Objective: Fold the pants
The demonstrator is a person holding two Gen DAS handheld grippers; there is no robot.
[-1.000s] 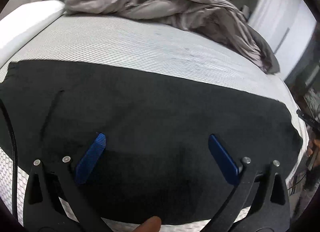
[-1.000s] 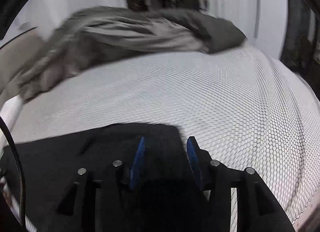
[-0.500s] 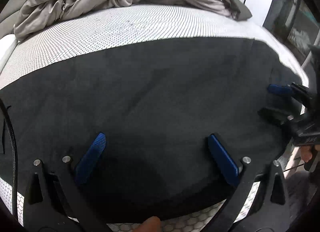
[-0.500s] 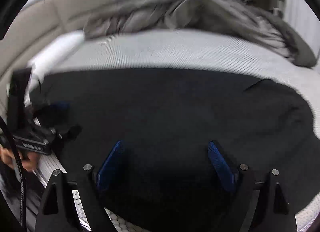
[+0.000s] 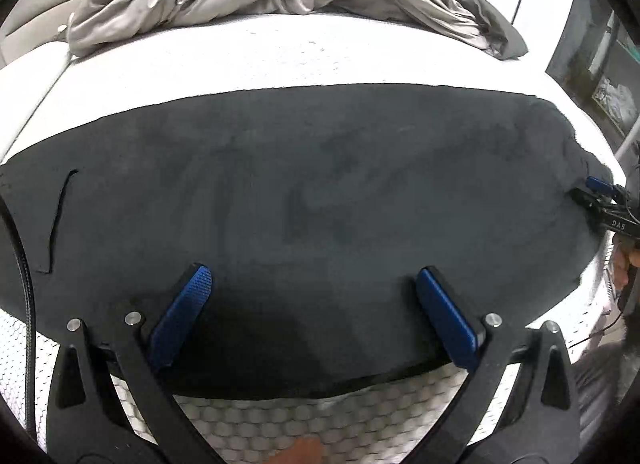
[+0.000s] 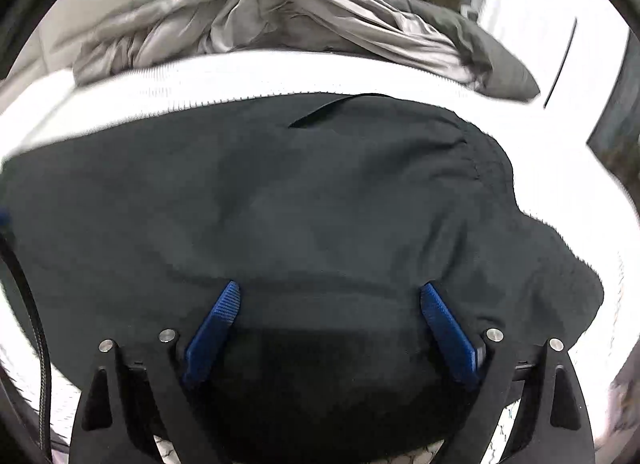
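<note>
Left wrist view: pants (image 5: 320,191) now seen spread flat across bed (image 5: 280,59), long axis left-right, waist end at right by right gripper (image 5: 600,191). Left gripper (image 5: 312,304) spread wide, nothing held, above near edge.

Right wrist view: right gripper (image 6: 328,316) released since a second ago; jaws opening, nothing gripped, cloth below. Judged: fold laid, regrasp pending.

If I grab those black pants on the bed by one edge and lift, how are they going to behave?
The black pants will likely go limp and drape, since they lie flat and follow the mattress with soft creases. They look like thin fabric, so probably light. On the textured mattress cover they may drag and bunch rather than slide cleanly.
</note>
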